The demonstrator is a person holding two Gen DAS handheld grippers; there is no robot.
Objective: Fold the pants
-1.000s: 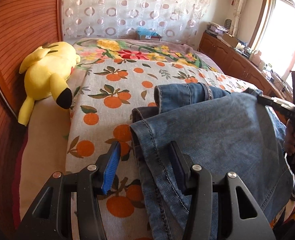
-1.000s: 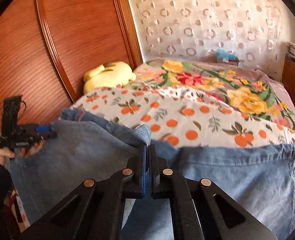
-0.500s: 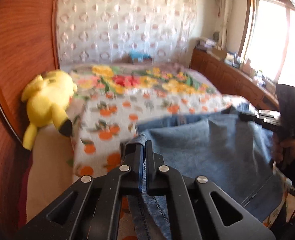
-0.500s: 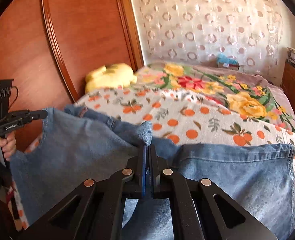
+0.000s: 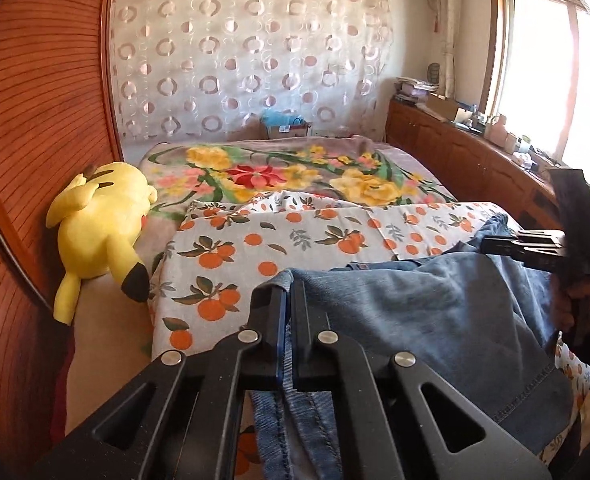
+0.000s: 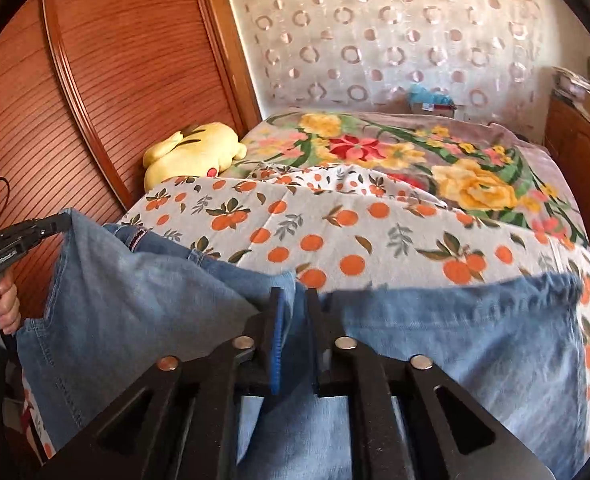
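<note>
Keep your left gripper (image 5: 288, 300) clamped on the jeans (image 5: 415, 312) hem while your right gripper (image 6: 293, 300), jaws just parting narrowly around denim, regrips toward three o'clock.

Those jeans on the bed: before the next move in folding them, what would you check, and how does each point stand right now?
1. Left gripper clamped on the jeans edge: ok.
2. Right gripper gripping: not ok; its jaws have just been opening, denim between them but a gap showing.
3. Left corner lifted off the orange-print sheet: ok.
4. Landing area on the sheet free: ok.
5. Yellow plush toy clear of the jeans: ok.
6. Fold edges aligned: cannot tell.
</note>
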